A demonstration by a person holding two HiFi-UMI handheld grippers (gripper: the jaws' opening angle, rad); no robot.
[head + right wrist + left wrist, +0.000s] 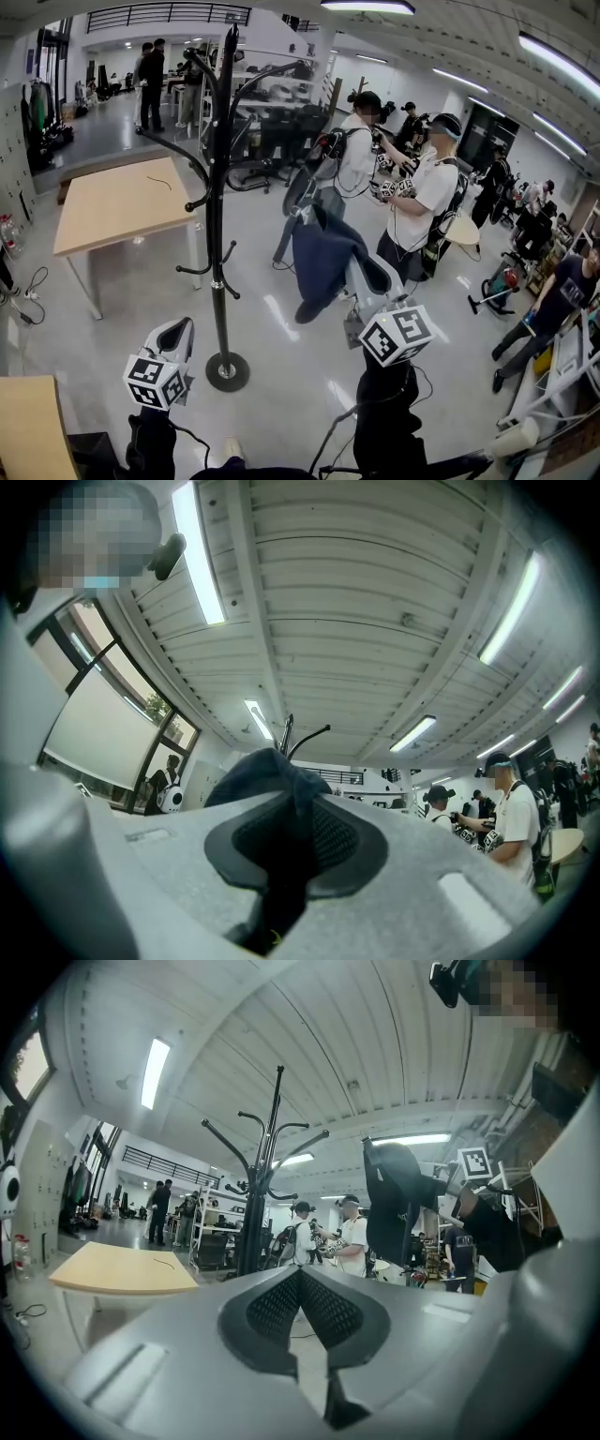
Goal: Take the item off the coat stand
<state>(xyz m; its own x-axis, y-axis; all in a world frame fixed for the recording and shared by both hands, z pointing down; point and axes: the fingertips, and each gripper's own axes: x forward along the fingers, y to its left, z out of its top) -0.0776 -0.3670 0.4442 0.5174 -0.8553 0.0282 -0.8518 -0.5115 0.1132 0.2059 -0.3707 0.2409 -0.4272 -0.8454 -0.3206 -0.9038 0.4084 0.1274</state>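
Floor [131, 309], glossy grey, beneath coat stand [217, 234]; right claw [292, 822] tight on navy jacket [323, 253], left claw [300, 1279] pinched together, empty.

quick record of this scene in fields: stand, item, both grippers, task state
coat stand: upright, hooks in view bare
garment: dark blue, hanging clear of the coat stand, to its right
right gripper: shut on garment, cloth pinched between the jaws
left gripper: jaws together, nothing between them
task state: garment off the coat stand
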